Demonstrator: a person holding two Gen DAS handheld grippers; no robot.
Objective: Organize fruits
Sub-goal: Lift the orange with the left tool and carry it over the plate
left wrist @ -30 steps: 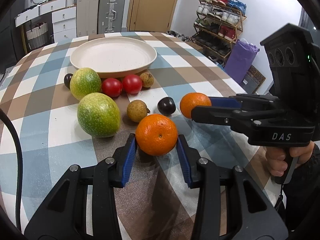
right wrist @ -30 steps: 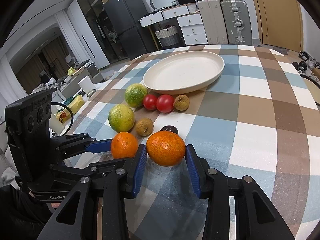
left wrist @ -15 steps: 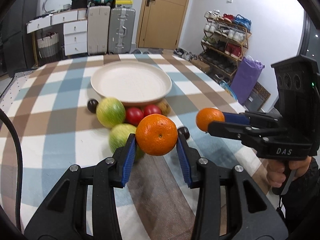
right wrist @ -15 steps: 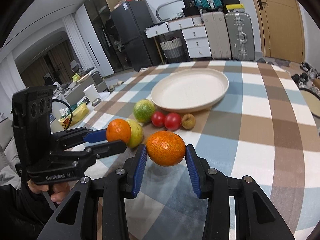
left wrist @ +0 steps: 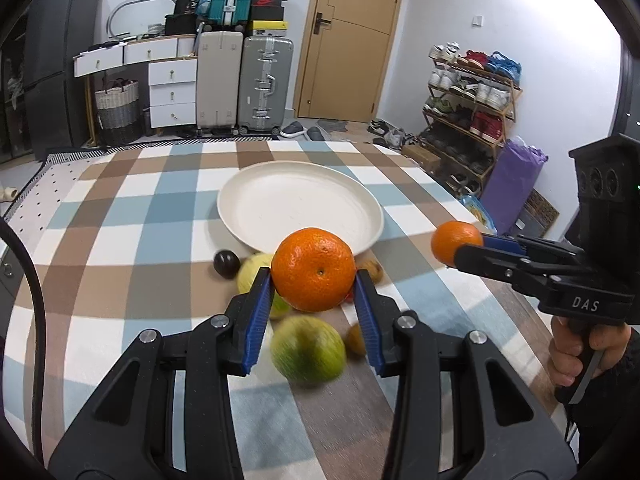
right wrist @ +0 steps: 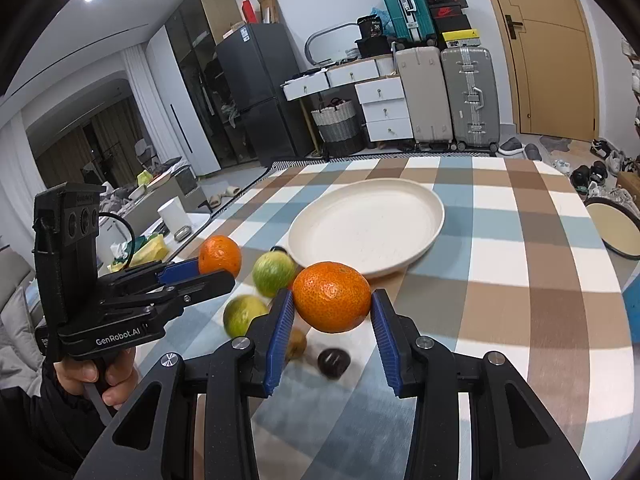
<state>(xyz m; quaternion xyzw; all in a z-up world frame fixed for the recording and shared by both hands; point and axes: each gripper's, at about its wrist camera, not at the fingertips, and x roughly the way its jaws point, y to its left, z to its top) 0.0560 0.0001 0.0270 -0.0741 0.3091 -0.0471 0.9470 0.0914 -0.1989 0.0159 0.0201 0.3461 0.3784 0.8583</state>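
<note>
My left gripper (left wrist: 314, 280) is shut on an orange (left wrist: 313, 269) and holds it in the air above the fruit pile. My right gripper (right wrist: 332, 304) is shut on a second orange (right wrist: 331, 297), also lifted; it shows at the right of the left wrist view (left wrist: 456, 241). The left gripper's orange shows in the right wrist view (right wrist: 219, 255). A cream plate (left wrist: 300, 206) lies empty beyond both. Below lie two green fruits (right wrist: 273, 273) (right wrist: 243, 315), a dark plum (right wrist: 333, 362) and small brown fruits (right wrist: 297, 344).
The checked tablecloth (left wrist: 120, 240) covers a round table. Another dark plum (left wrist: 226, 264) lies left of the pile. Suitcases, drawers, a shoe rack and a door stand past the far edge. A round stool (right wrist: 616, 228) stands to the right.
Both grippers have lifted their oranges off the table and risen, moving forward toward the plate. The fruit pile now lies below and behind the held oranges.
</note>
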